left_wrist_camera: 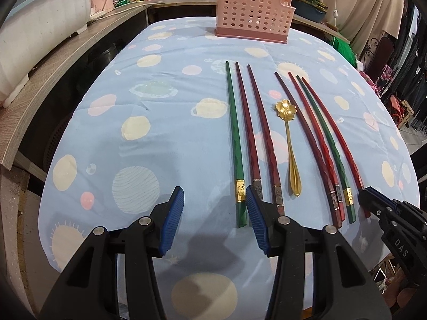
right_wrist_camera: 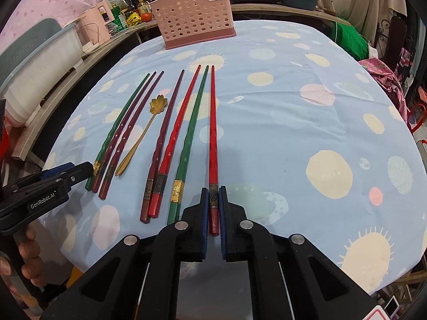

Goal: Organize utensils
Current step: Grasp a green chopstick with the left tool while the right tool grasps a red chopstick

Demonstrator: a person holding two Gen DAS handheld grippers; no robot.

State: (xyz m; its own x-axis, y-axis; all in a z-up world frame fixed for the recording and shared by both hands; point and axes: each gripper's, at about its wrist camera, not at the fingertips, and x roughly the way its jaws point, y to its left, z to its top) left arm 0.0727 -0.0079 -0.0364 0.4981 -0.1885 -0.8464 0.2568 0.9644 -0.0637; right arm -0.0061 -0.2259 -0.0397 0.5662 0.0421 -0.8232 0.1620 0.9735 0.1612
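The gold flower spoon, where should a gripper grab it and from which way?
Probably by the thin handle of the gold flower spoon, near its middle, coming straight down from above. It lies flat on the tablecloth with dark red chopsticks on both sides, so the jaws should straddle the handle crosswise. The flower bowl looks too wide and shallow to pinch well.

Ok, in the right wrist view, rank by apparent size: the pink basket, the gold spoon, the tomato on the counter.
1. pink basket, largest, though farther from the camera than the spoon.
2. gold spoon, long but thin.
3. tomato, smallest, and far off.
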